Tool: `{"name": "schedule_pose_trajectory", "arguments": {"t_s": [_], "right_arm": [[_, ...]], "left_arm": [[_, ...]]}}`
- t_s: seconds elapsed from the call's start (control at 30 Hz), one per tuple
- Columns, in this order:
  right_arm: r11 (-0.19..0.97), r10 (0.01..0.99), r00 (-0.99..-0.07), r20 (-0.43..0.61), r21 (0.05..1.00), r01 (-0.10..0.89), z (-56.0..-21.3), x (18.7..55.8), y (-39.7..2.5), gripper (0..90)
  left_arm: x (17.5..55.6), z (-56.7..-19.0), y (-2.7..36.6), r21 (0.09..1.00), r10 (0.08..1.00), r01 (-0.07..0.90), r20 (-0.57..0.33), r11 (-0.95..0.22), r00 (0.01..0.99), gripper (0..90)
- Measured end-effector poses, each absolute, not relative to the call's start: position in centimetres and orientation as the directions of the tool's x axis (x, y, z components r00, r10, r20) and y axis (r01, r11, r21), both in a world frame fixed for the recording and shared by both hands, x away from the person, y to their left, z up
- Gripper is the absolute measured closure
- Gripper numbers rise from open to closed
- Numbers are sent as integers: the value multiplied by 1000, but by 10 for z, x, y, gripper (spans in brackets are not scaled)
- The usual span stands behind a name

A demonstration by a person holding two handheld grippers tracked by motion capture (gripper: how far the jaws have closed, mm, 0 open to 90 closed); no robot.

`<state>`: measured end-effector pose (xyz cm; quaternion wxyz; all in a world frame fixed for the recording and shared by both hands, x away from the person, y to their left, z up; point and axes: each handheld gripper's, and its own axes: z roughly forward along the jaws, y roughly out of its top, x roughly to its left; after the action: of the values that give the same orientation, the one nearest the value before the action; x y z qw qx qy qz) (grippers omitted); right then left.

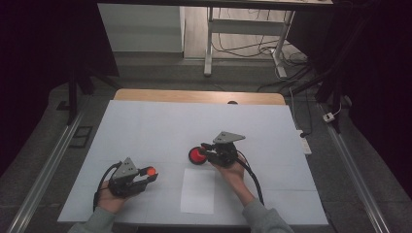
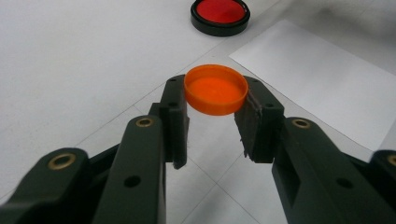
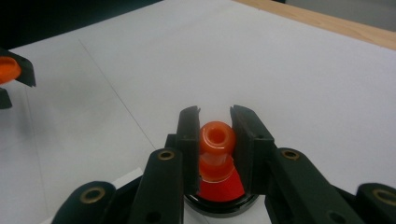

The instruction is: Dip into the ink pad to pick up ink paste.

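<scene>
Holding an orange cap between left gripper jaws, above the desk.
Pinching an orange stamp-like piece in right gripper, over red dish; white paper near front edge.

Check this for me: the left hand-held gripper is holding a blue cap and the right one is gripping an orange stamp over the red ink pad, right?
Not quite. The cap clamped in the left hand-held gripper is orange, not blue, as the left gripper view shows. The rest holds: the right hand-held gripper grips an orange stamp over the red ink pad.
</scene>
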<state>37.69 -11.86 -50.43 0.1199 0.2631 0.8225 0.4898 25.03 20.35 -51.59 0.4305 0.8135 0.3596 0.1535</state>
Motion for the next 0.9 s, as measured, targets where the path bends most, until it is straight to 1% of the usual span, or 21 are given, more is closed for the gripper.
{"name": "schedule_pose_trajectory", "arguments": {"t_s": [0.73,0.9], "right_arm": [[415,552,-833,31,857,307,-518,384,-105,724],[443,550,-835,4,846,296,-519,383,-102,724]], "left_arm": [[250,-516,205,812,721,454,-61,-367,691,648],[250,-516,205,811,721,454,-60,-368,691,648]]}}
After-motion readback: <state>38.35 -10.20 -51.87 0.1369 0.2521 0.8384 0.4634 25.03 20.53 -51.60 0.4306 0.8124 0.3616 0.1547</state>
